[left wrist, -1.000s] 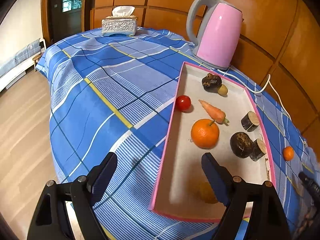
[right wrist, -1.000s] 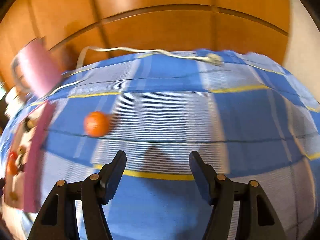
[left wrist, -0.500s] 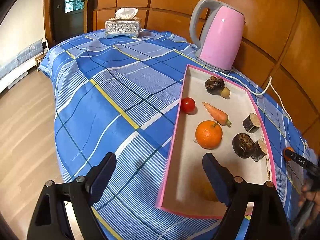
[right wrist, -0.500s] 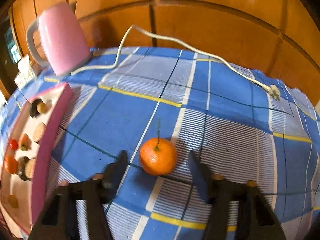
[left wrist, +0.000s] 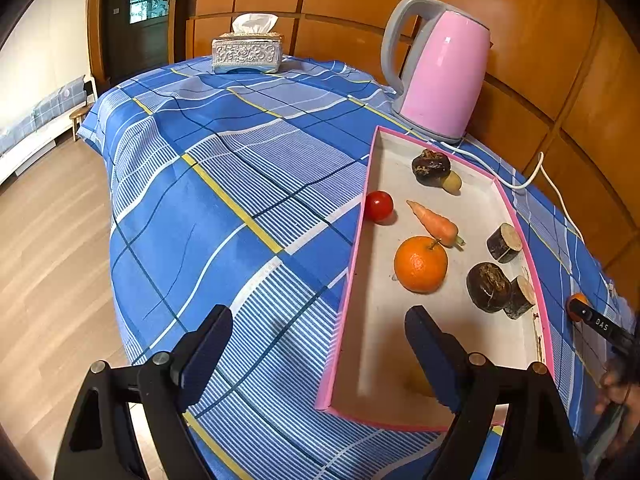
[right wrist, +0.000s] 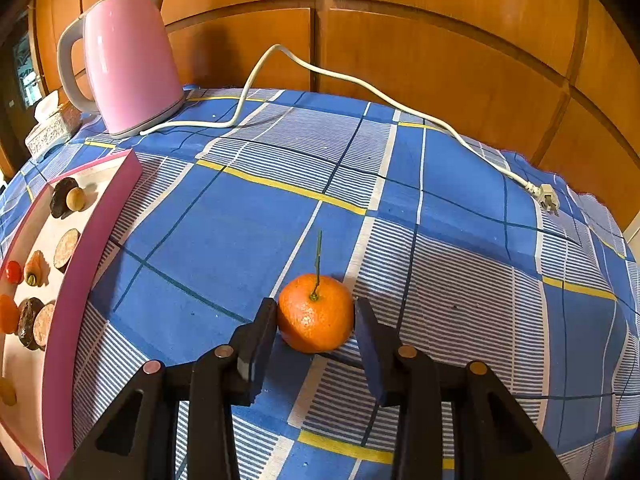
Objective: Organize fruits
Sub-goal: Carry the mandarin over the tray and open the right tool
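Observation:
A small orange with a green stem (right wrist: 315, 312) lies on the blue checked tablecloth, right of the pink-rimmed tray (right wrist: 92, 240). My right gripper (right wrist: 316, 314) is shut on it, a pad pressed against each side. In the left wrist view the same orange (left wrist: 578, 300) peeks out beyond the tray's right wall. My left gripper (left wrist: 316, 320) hangs open over the tray's near left corner with nothing between its fingers. The tray (left wrist: 360, 248) holds a bigger orange (left wrist: 420, 264), a carrot (left wrist: 434, 220), a tomato (left wrist: 379, 206) and several dark root pieces (left wrist: 488, 286).
A pink kettle (right wrist: 128, 60) stands behind the tray by the wooden wall. Its white cord (right wrist: 360, 84) runs across the cloth to a loose plug (right wrist: 546, 198). A tissue box (left wrist: 248, 52) sits at the far table end. The table edge drops to wooden floor on the left.
My right gripper has swung over to the small orange and closed its fingers on it. The left gripper has stayed open in the same place.

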Available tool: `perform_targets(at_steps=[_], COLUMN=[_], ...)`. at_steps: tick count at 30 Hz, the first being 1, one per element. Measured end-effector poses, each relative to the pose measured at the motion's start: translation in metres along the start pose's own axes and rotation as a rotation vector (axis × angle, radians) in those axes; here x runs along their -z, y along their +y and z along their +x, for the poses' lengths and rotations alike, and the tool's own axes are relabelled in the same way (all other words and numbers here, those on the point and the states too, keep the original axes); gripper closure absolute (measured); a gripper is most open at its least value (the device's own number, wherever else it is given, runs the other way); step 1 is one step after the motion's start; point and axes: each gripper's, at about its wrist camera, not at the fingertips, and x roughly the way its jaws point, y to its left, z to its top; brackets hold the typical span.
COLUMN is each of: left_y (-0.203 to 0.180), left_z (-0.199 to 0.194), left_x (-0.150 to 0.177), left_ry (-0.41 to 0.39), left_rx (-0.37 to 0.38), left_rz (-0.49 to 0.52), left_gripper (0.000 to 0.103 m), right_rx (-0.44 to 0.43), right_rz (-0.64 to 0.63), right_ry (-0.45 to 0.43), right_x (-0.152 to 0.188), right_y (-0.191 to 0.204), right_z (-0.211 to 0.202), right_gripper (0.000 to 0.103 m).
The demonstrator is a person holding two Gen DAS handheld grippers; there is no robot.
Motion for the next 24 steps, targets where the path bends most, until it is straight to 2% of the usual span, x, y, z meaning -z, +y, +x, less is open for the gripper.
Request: perform_targets(at_steps=[8,12,14,19,24], left_y=[-0.001,0.001,0.003,0.005,0.007], left_z=[-0.003,-0.004,-0.004,-0.004,-0.002], left_x=[0.002,0.001,0.001,0.000,0.000], left_ry=[-0.002,-0.006,-0.007,-0.010,-0.005], left_rx=[0.007,0.006,0.007,0.010,-0.005], left_rz=[0.005,-0.004,-0.008,-0.011,-0.008], left_gripper=[0.014,0.014,0.014,0.013,0.010], right_rx=[-0.041,-0.104,-0.164,-0.319,-0.420], right_rz=[0.017,0.027,0.022,-0.077,-0.189], right_ry=[0.018,0.010,-0.007,-0.045,-0.038], right_x=[0.008,0.009,0.005,-0.010,-0.019], right_y=[0.000,0.008,0.016,0.061,0.118], right_z=[-0.010,-0.021,-0.032,-0.055,-0.059], right_gripper=[0.064,0.064,0.064,0.064,0.064])
